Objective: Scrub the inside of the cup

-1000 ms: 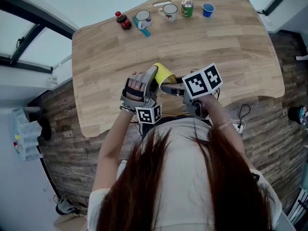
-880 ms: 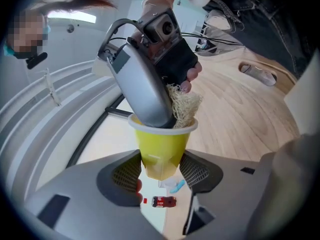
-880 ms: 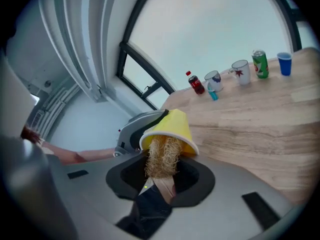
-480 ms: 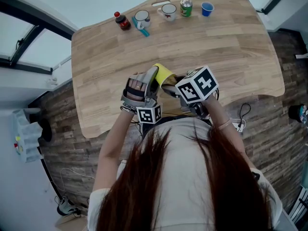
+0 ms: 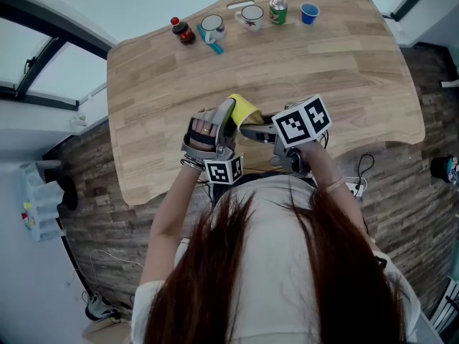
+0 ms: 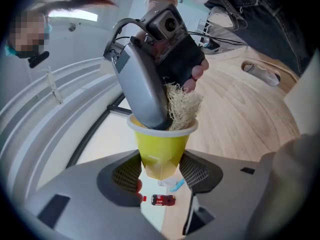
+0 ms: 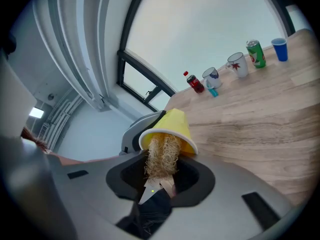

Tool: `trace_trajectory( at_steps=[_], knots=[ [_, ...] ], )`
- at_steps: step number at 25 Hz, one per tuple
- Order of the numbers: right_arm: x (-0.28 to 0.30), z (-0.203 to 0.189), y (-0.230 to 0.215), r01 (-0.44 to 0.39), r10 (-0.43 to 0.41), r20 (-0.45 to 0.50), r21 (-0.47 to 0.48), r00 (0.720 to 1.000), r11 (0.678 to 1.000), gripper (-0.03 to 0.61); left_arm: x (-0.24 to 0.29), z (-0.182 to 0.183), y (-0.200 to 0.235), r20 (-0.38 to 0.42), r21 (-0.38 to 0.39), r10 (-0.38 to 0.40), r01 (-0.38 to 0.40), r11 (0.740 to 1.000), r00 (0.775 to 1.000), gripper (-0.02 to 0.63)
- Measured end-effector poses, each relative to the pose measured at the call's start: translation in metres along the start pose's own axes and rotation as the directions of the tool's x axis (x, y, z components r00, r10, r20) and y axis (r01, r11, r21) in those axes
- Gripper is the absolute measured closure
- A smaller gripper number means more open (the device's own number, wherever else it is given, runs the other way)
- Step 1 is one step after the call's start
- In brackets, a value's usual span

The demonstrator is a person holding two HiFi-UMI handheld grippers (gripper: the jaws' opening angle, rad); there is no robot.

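A yellow paper cup [image 5: 244, 108] is held above the table's near edge, tipped on its side with its mouth towards my right gripper. My left gripper [image 5: 228, 117] is shut on it; both pads press the cup's [image 6: 162, 146] lower wall. My right gripper [image 5: 252, 130] is shut on a tan fibrous scrubber [image 7: 161, 156]. The scrubber's [image 6: 182, 109] free end and one right jaw reach into the cup's mouth. In the right gripper view the cup [image 7: 172, 129] sits over the scrubber's tip, so the cup's inside is hidden.
The wooden table [image 5: 344, 77] stretches ahead. Along its far edge stand a small cola bottle [image 5: 181, 30], a mug with a blue item beside it [image 5: 212, 27], a white mug [image 5: 251, 17], a green can [image 5: 278, 11] and a blue cup [image 5: 310, 13].
Half a second ago the right gripper's marker cube sat slightly lower and to the left; it is back where it was a second ago. Cup and left gripper have not moved.
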State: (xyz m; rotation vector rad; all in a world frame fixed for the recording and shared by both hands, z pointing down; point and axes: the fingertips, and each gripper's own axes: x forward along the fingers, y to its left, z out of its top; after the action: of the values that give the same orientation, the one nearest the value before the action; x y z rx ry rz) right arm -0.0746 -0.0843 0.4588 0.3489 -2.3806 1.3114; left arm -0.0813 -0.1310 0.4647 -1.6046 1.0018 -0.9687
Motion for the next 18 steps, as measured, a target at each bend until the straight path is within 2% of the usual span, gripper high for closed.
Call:
trace_trajectory(
  at_steps=[18],
  knots=[
    [0.0003, 0.0003, 0.0021, -0.054, 0.052, 0.024, 0.073, 0.998, 0.996, 0.451, 0.0010, -0.0062, -0.0002, -0.011, -0.004, 0.009, -0.009, 1.000, 1.000, 0.371]
  ],
)
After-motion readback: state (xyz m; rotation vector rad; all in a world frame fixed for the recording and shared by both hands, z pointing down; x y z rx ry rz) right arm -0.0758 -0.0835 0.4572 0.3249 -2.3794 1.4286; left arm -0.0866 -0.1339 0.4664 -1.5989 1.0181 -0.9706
